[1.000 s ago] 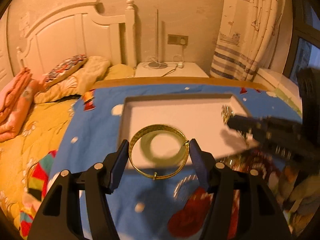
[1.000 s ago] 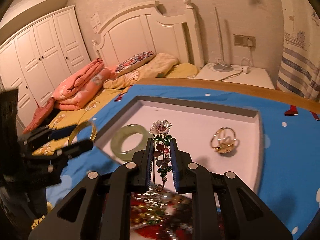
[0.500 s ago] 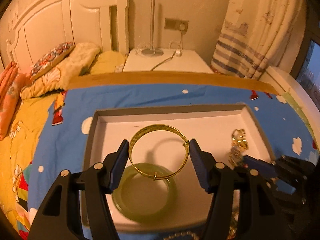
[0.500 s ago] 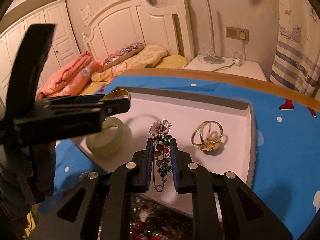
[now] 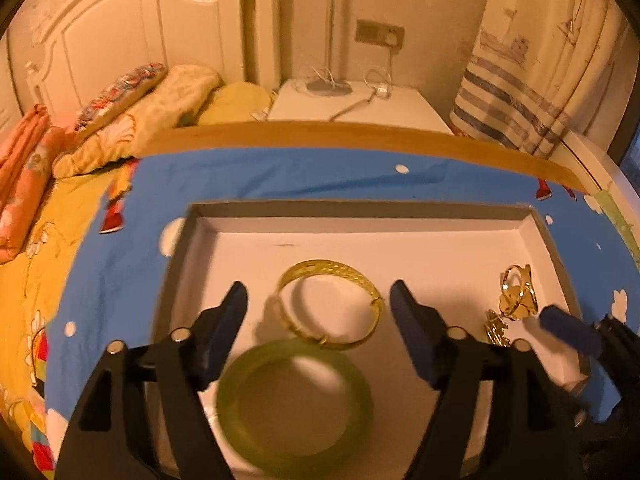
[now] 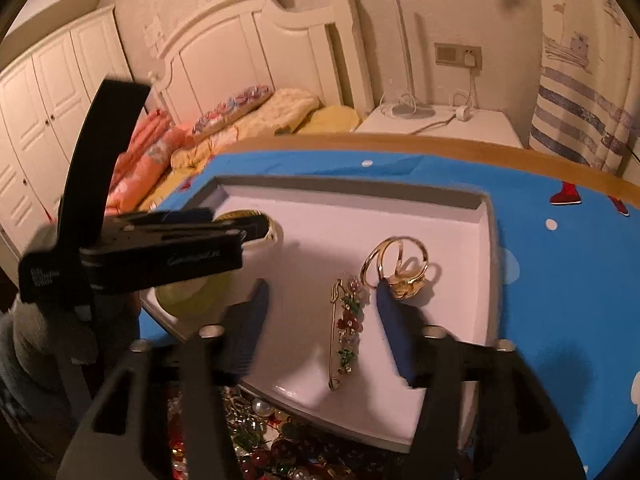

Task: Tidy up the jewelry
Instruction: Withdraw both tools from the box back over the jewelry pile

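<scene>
A shallow white tray lies on the blue cloth. In the left wrist view a gold bangle rests on the tray floor, partly leaning on a green jade bangle. My left gripper is opening, its pads clear of the gold bangle on both sides. In the right wrist view a flower brooch pin lies flat on the tray between the opening fingers of my right gripper, touching neither pad. A gold ring sits just beyond the right finger.
A heap of loose beads and jewelry lies on the cloth before the tray's near edge. A wooden board edge runs behind the cloth. Bedding, a white nightstand and a striped curtain stand beyond.
Both grippers opened. The gold bangle dropped from the left gripper onto the tray beside the green bangle. The brooch left the right gripper's grip and now lies flat on the tray.
</scene>
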Tool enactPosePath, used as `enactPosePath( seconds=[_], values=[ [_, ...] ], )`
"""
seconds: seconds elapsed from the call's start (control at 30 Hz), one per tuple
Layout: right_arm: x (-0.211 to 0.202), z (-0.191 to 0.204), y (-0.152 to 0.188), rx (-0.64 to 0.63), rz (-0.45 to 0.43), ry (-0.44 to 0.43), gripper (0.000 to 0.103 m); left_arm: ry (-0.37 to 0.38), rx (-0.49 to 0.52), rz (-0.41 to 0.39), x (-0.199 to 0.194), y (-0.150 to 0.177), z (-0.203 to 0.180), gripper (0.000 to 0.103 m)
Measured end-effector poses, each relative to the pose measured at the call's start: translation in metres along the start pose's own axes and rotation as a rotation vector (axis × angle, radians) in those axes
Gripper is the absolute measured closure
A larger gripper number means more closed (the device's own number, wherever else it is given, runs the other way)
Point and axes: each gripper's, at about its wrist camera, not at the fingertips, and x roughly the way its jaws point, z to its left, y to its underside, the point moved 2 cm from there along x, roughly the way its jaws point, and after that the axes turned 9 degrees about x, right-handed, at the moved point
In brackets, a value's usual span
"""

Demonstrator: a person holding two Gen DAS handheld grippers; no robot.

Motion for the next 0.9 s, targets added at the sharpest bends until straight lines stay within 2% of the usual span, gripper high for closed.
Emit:
enactPosePath(
  seconds=[0.17, 0.27, 0.37, 0.53, 0.63, 0.8, 0.9],
  values=[
    [-0.024, -0.002, -0.008, -0.003, -0.050, 0.009, 0.047, -0.080, 0.001, -0.074, -0.044, 0.014, 0.008, 0.012],
    [-0.039, -0.012, -0.009, 0.001, -0.066, 0.032, 0.047, -0.114, -0.023, -0.108, -0.074, 0.036, 0.016, 0.004],
    [-0.054, -0.035, -0.005, 0.040, -0.064, 0.062, 0.047, -0.121, -0.048, -0.100, -0.091, 0.064, 0.023, 0.003],
    [-0.078, -0.076, 0.017, 0.120, -0.029, 0.093, 0.047, -0.059, -0.080, -0.059, -0.105, 0.122, 0.027, 0.003],
    [-0.086, -0.082, 0.037, 0.117, 0.014, 0.108, 0.047, -0.013, -0.074, -0.053, -0.113, 0.148, 0.025, 0.003],
    [-0.085, -0.070, 0.067, 0.068, 0.090, 0.116, 0.047, 0.026, -0.112, -0.060, -0.112, 0.165, 0.028, 0.003],
    [-0.081, -0.058, 0.073, 0.050, 0.105, 0.101, 0.051, 0.078, -0.143, -0.023, -0.103, 0.165, 0.033, 0.003]
  ],
)
